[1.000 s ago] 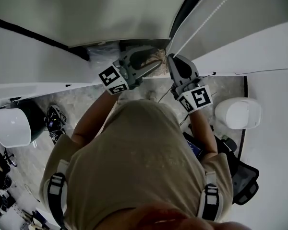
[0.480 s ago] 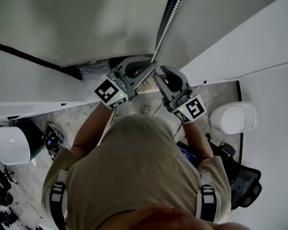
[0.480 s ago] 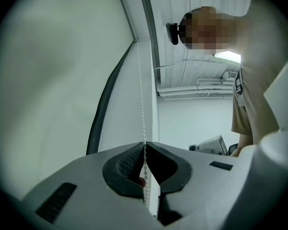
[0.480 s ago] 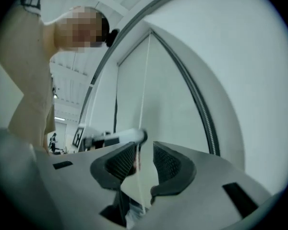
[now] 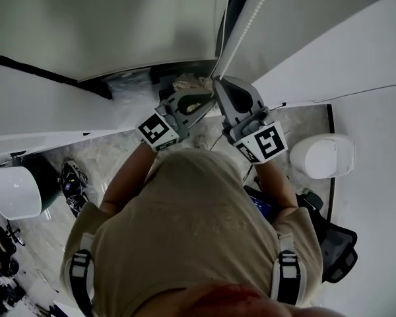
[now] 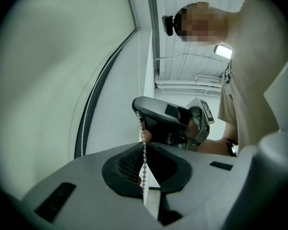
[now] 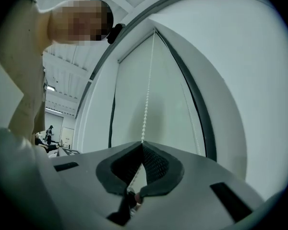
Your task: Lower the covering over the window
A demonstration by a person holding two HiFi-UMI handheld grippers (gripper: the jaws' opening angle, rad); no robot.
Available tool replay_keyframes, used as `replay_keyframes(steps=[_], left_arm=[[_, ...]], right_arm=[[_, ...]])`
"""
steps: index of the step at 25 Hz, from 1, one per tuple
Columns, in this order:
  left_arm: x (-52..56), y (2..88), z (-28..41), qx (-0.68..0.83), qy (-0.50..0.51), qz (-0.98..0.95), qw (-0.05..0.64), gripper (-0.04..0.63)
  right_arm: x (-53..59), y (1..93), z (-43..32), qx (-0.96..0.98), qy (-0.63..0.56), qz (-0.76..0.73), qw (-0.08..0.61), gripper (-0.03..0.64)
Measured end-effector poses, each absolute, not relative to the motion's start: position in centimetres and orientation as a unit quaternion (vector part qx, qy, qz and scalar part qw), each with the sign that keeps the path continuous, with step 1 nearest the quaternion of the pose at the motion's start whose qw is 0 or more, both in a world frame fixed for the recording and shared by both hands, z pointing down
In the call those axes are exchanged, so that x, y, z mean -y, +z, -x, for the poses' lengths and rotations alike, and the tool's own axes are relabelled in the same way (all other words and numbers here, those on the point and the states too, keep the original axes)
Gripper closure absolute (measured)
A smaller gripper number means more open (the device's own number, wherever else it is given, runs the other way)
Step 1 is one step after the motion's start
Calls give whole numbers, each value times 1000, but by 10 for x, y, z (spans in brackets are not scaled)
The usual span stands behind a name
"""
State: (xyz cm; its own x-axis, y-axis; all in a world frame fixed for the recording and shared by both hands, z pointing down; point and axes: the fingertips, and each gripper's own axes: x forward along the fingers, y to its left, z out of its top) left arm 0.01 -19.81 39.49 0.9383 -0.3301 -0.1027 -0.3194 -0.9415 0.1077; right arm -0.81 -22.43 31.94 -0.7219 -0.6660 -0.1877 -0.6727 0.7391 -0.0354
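White wall frames the window. Left of the bead chain hangs the blind, whose lower hem stops above a dark gap, so the covering looks not yet fully down. Just left of the chain, the left gripper stood wide apart a second ago and has been closing since. Its jaws are now pinched together on the chain, and the left gripper view shows the beads running straight between the pads. On the chain's right side, the right gripper sits further up the chain than half a second ago, and its jaws have just been closing. They are now clamped on the chain above the left gripper's hold, and the beads rise straight from its tips toward the top of the window. With both tools gripping, this reads as a hand-over-hand change of grip. The right's fresh, higher hold probably gives a new length of chain to draw down, once the left lets go or follows.
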Motion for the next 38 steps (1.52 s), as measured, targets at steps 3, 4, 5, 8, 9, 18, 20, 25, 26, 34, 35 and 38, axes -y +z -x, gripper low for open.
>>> replay_keyframes(steps=[3, 4, 5, 8, 9, 18, 20, 25, 26, 34, 35, 38], left_arm=[[205, 390, 18, 131, -111, -980, 105, 395], [212, 379, 24, 130, -133, -975, 124, 373], [219, 364, 28, 133, -150, -971, 128, 368], [225, 308, 13, 135, -167, -973, 89, 368], [226, 298, 6, 138, -156, -975, 78, 368], [216, 360, -1, 161, -75, -982, 71, 581], [213, 345, 5, 159, -102, -980, 55, 580], [215, 307, 19, 137, -154, -977, 47, 578], [215, 301, 21, 135, -159, -977, 47, 578], [224, 302, 19, 187, -111, -976, -3, 578], [224, 303, 19, 191, -104, -976, -16, 578], [222, 323, 22, 195, -72, -978, -16, 578]], right_arm=[[227, 356, 9, -933, -17, 354, 59, 607], [227, 372, 10, -936, -36, 346, 45, 607], [225, 385, 11, -939, -51, 339, 37, 607], [217, 390, 14, -944, -54, 324, 31, 607], [215, 390, 18, -946, -53, 318, 29, 607], [199, 396, 36, -961, -65, 270, 16, 607], [198, 390, 41, -959, -58, 277, 15, 607], [204, 395, 39, -955, -61, 291, 24, 607], [205, 396, 38, -954, -61, 294, 22, 607], [203, 400, 34, -951, -54, 303, 24, 607], [202, 395, 31, -952, -46, 301, 34, 606], [201, 355, 4, -939, -37, 320, 118, 462]])
